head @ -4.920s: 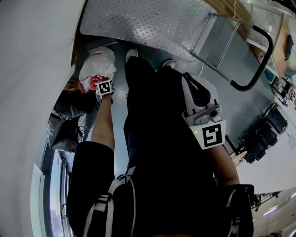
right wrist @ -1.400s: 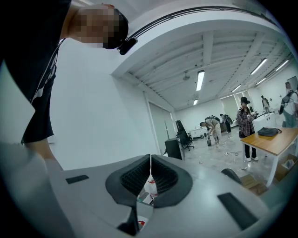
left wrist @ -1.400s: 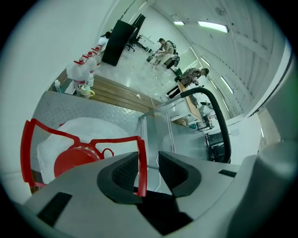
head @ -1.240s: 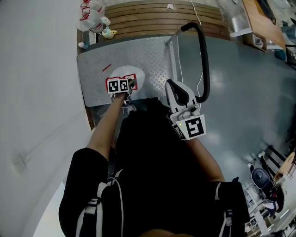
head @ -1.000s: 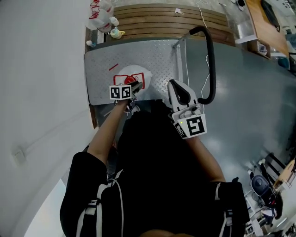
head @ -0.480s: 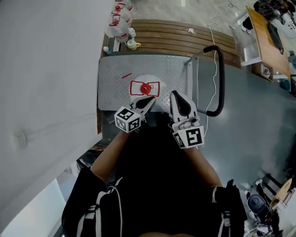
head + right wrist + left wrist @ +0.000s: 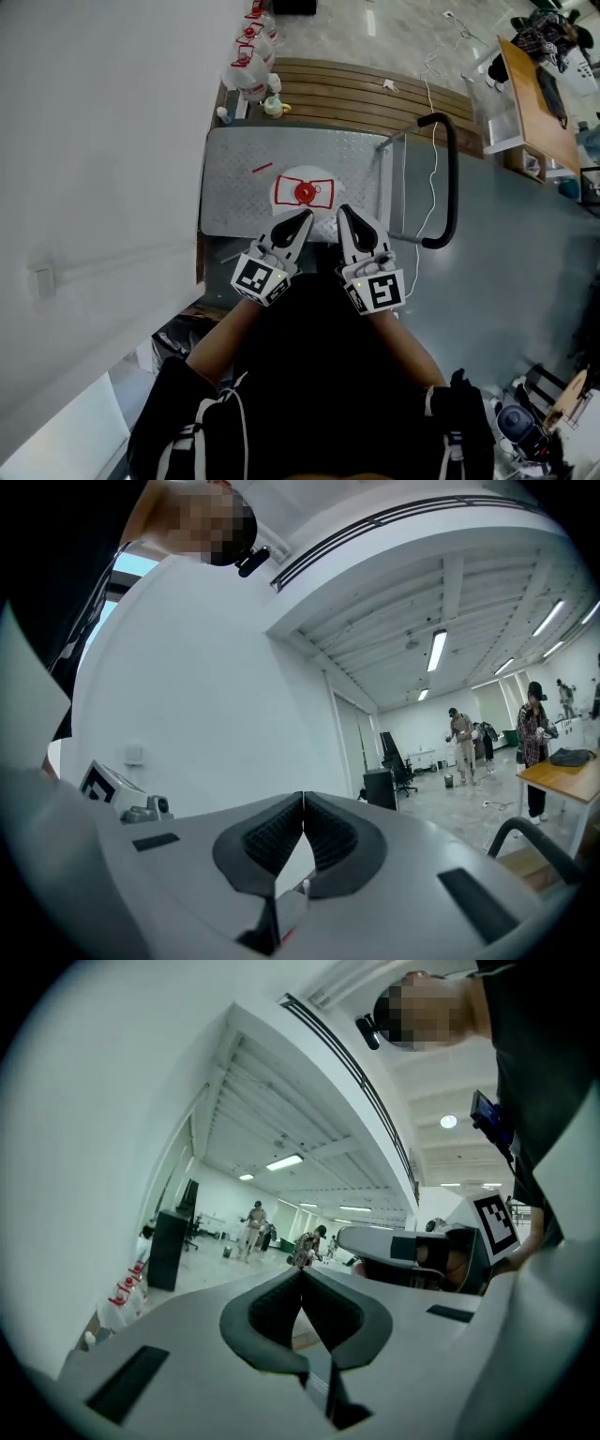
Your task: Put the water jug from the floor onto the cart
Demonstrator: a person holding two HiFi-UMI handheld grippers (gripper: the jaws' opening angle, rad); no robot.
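Water jug (image 7: 305,192): seen from above, a round, whitish body with a red cap at its centre and red-outlined panels to either side of the cap.
Position: upright on the cart (image 7: 234,202), on the near half of the diamond-plate deck, roughly midway between the deck's left edge and the handle.
Cart: a grey metal platform with a black looped handle (image 7: 452,178) on its right side; a short red strip (image 7: 262,168) lies on the deck just left of the jug.
Left hand-held gripper (image 7: 305,217): jaws pressed together with nothing between them, tips pointing at the jug's near edge.
Right hand-held gripper (image 7: 341,211): jaws likewise closed and empty, just right of the left one and near the jug.
Surroundings: more jugs with red markings (image 7: 248,67) stand by the white wall at far left, beside a slatted wooden platform (image 7: 366,89) beyond the cart.
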